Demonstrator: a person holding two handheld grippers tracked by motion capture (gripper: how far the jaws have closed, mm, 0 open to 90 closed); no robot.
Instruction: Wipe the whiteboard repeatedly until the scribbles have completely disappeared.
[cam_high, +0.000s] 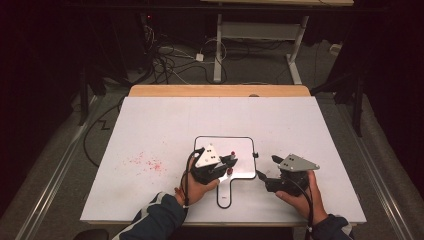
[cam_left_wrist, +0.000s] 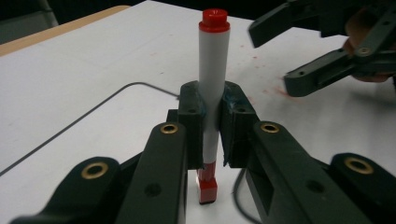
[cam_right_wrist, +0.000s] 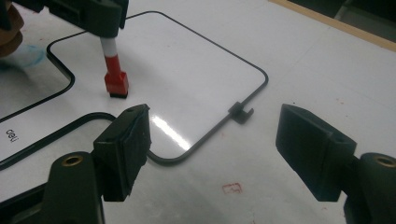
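Left gripper: clenched on the red-capped marker, over the whiteboard near the table's front edge.
Right gripper: jaws spread, empty, beside the whiteboard's right edge.

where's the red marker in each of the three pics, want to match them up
High view: the red marker sits just right of centre, in the left tongs, over the small whiteboard.
Left gripper view: centre, upright, clamped between the two black jaws, cap at the top.
Right gripper view: upper left, its eraser end pointing down at the board.
Shared landmark: the whiteboard's thin black frame.
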